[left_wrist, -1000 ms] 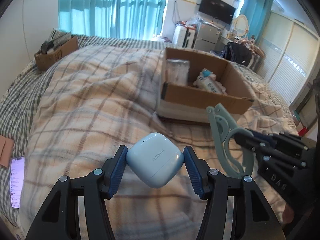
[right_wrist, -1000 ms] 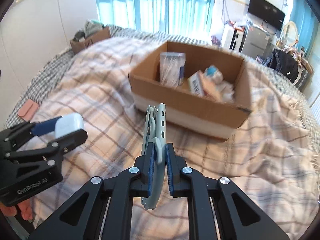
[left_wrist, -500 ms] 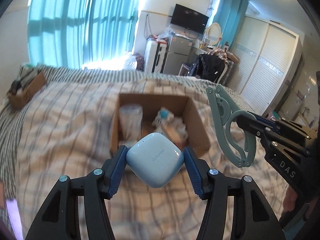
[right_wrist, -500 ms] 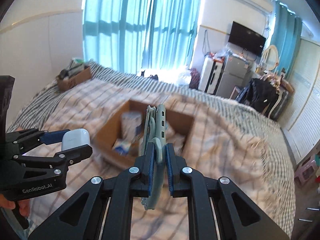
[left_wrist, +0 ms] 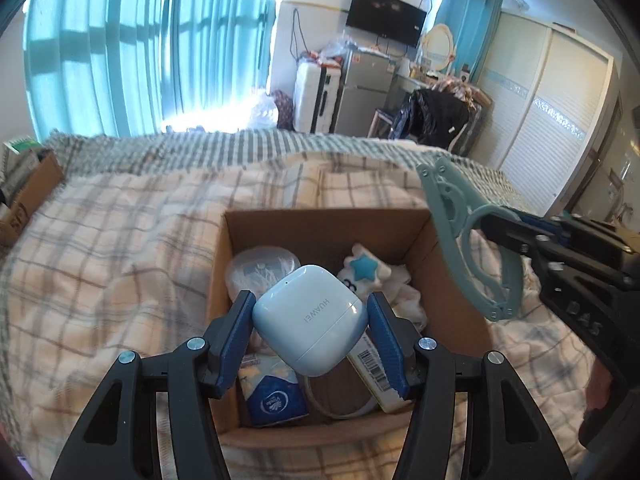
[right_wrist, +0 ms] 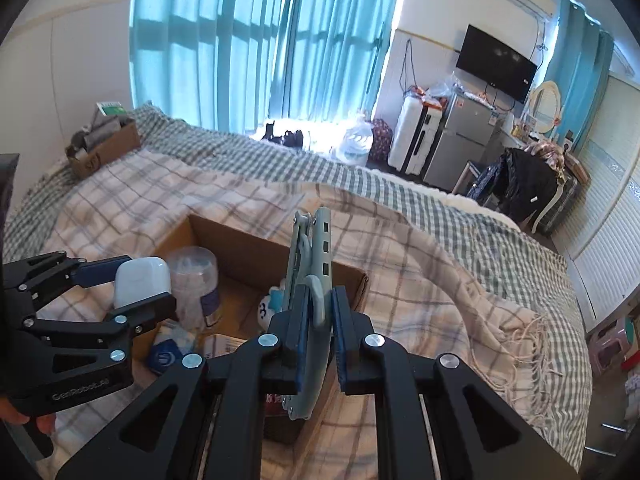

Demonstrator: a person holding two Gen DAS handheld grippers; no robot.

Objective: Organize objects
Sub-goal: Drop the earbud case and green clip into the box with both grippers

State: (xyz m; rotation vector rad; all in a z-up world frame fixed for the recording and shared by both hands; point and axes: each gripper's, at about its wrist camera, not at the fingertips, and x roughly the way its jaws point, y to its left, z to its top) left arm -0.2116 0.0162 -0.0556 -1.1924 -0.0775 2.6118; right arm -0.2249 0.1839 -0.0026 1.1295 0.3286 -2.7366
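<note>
My left gripper (left_wrist: 311, 320) is shut on a pale blue Huawei earbud case (left_wrist: 310, 314) and holds it above the open cardboard box (left_wrist: 320, 224) on the bed. It also shows in the right wrist view (right_wrist: 142, 280). My right gripper (right_wrist: 320, 312) is shut on a grey-green plastic clamp (right_wrist: 310, 280), held upright over the box's right rim; the clamp shows at the right of the left wrist view (left_wrist: 468, 240). The box holds a clear jar (left_wrist: 262, 270), a plush toy with a blue star (left_wrist: 364, 268), a blue packet (left_wrist: 274, 396) and a barcoded tube (left_wrist: 374, 364).
The box (right_wrist: 248, 248) sits on a plaid blanket (left_wrist: 120, 240) covering the bed. A second small cardboard box (right_wrist: 104, 148) stands at the bed's far left corner. Curtains, a fridge (right_wrist: 460, 144), a TV and wardrobes lie beyond the bed.
Both grippers have moved forward and risen over the box with their objects still held. The view now looks down into the box instead of at its side.
</note>
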